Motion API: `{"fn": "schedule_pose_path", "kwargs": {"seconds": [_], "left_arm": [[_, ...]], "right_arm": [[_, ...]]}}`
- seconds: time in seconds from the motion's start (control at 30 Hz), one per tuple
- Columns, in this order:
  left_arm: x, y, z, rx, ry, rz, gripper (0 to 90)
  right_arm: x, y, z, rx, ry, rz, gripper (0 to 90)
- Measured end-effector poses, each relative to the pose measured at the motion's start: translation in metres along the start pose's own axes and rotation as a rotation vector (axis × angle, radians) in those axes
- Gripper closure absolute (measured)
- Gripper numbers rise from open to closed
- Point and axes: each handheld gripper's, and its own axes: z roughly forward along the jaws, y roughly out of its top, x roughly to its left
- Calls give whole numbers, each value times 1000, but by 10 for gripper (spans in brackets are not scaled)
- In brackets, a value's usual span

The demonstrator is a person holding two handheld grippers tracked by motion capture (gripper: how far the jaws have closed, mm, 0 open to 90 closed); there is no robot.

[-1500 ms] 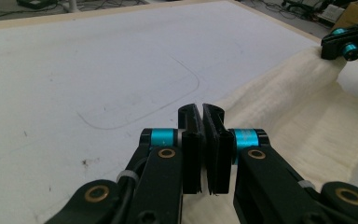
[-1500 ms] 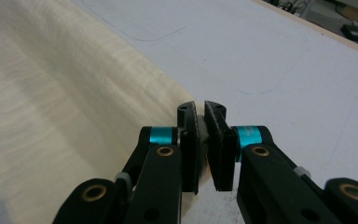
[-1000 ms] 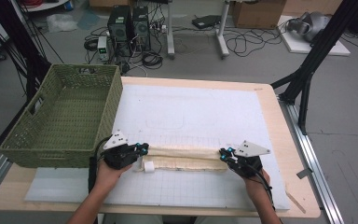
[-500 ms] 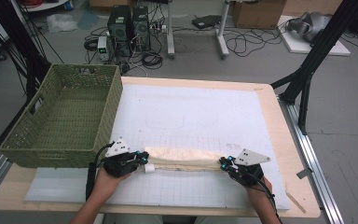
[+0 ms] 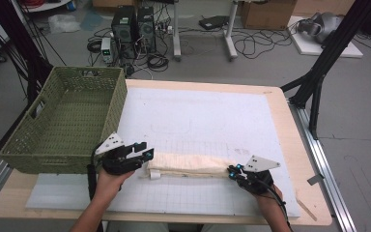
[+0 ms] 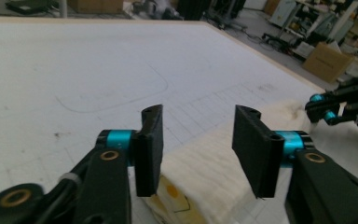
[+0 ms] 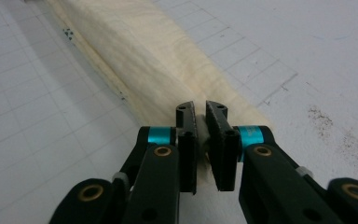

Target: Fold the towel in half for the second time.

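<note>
A long folded cream cloth [image 5: 191,164] lies on the white gridded mat [image 5: 198,116] near the table's front edge. My left gripper [image 5: 145,153] is at the cloth's left end. Its jaws have just been opening and stand wide apart [image 6: 199,112], straddling the cloth [image 6: 205,168] without pressing it. My right gripper [image 5: 232,170] is at the cloth's right end. Its jaws are almost together [image 7: 200,106], pinching a thin edge of the cloth [image 7: 135,42], which runs away from them across the grid.
A green woven basket [image 5: 53,145] stands at the table's left, close behind my left gripper. The mat stretches bare beyond the cloth to the wooden table edge [image 5: 280,101]. Beyond the table are computer towers, cables and stand legs on the floor.
The left gripper's jaws have opened and let go of the cloth's left end, which now rests on the mat. Both hands have stayed about where they were.
</note>
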Motion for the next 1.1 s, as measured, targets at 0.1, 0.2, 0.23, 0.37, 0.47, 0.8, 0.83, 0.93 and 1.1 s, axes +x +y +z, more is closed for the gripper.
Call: {"fn": "schedule_pose_path", "kwargs": {"seconds": [0.1, 0.2, 0.23, 0.37, 0.47, 0.8, 0.83, 0.93, 1.1], "left_arm": [[-5, -8, 12, 70, -20, 33, 643], [-6, -14, 18, 123, -9, 50, 676], [-6, -15, 19, 135, -2, 45, 678], [-4, -20, 22, 184, 14, 50, 708], [-5, -22, 23, 212, 17, 64, 713], [-6, -26, 26, 243, 38, 77, 713], [-6, -26, 26, 246, 41, 77, 715], [-6, -26, 27, 252, 49, 77, 725], [-9, -26, 28, 264, 65, 107, 751]], "right_arm": [[-2, 2, -6, -38, 0, 19, 722], [-5, 9, -21, -124, -16, 89, 632], [-6, 12, -26, -156, -26, 113, 609], [-6, 20, -33, -221, -70, 166, 554], [-3, 24, -19, -187, -80, 172, 551], [3, 8, 23, 25, -27, 127, 599], [2, 6, 23, 29, -31, 117, 600], [-1, 3, 19, 33, -49, 101, 605], [-3, 1, 13, 52, -90, 51, 608]]}}
